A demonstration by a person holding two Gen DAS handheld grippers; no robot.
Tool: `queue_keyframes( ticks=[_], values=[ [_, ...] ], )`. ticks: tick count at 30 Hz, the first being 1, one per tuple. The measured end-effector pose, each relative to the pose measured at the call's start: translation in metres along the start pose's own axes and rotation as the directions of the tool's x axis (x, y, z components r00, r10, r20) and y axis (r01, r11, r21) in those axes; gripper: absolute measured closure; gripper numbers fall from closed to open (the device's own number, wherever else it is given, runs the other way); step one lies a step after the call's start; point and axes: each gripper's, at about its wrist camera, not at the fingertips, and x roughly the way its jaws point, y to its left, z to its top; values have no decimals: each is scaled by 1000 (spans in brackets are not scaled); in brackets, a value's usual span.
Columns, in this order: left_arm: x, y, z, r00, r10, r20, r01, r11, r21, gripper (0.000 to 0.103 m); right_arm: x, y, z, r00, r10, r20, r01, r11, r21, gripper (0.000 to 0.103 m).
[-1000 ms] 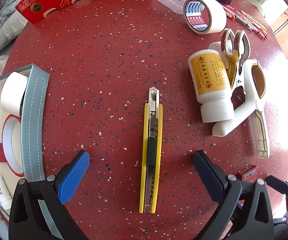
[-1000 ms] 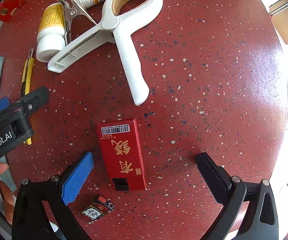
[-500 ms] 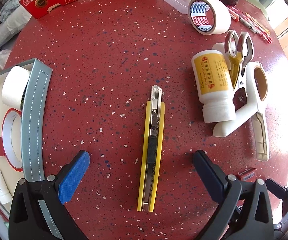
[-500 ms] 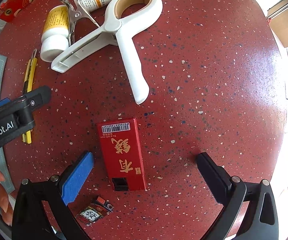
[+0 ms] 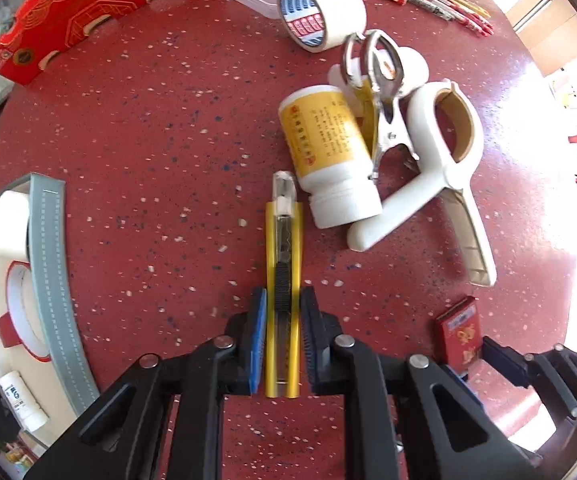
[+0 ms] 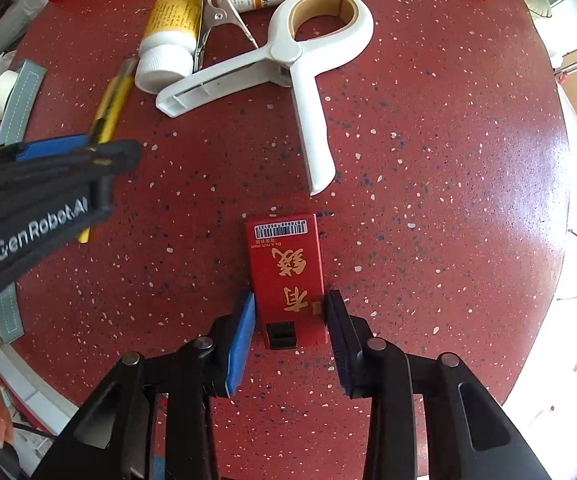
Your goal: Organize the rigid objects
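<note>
Red tabletop: speckled red stone-look round table (image 5: 136,128) carrying loose rigid items and, at its left edge, a grey-rimmed white storage tray (image 5: 50,264) already holding tape rolls.
Left tongs: left gripper (image 5: 283,312) points down and its jaws have just been closing; the blue pad and the black pad now press the two long sides of the yellow utility knife with a black slider (image 5: 283,264), gripped near the rear half.
Right tongs: right gripper (image 6: 290,314) has also just been closing; its pads sit against the long edges of the small red box with gold characters and a barcode (image 6: 286,272), at the end nearest the camera.
Where the things lie: knife and box both look flat on the table, or barely off it; I cannot tell which.
Neighbours: white pill bottle with a yellow label (image 5: 330,160) lies just beside the knife's metal tip; a large white plastic spring clamp (image 6: 288,64) lies beyond the box.
Risk, knife: held behind its middle, the tip may droop or swing on lifting and knock the bottle.
Risk, box: gripped at one end on smooth faces, it could pivot or slip out.
Risk, hands: both grippers are close together and could collide heading to the tray.
</note>
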Motion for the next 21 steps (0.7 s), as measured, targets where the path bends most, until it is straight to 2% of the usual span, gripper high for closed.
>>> queue_keyframes(
  ticks=[1, 6, 15, 16, 17, 21],
  values=[
    [-1, 1, -1, 1000, -15, -11, 15, 1000, -11, 86, 0, -2, -2, 1000, 17, -10, -17, 1000, 6, 66],
    [-20, 10, -20, 1000, -4, 26, 5, 998, -58, 86, -12, -14, -17, 999, 43, -19, -43, 999, 24, 66],
    [-64, 1, -81, 996, -16, 91, 22, 998, -65, 86, -43, -31, -57, 998, 69, -5, -69, 997, -44, 67],
    [-69, 0, -85, 995, -15, 97, 21, 998, -63, 86, -48, -32, -60, 997, 76, 3, -76, 996, -50, 81],
    [-74, -1, -94, 995, -15, 103, 22, 998, -64, 86, -51, -35, -63, 998, 66, 6, -66, 997, -49, 91],
    [-91, 3, -115, 991, -24, 130, 34, 996, -81, 86, -57, -50, -71, 996, 82, 19, -81, 996, -43, 91]
  ],
)
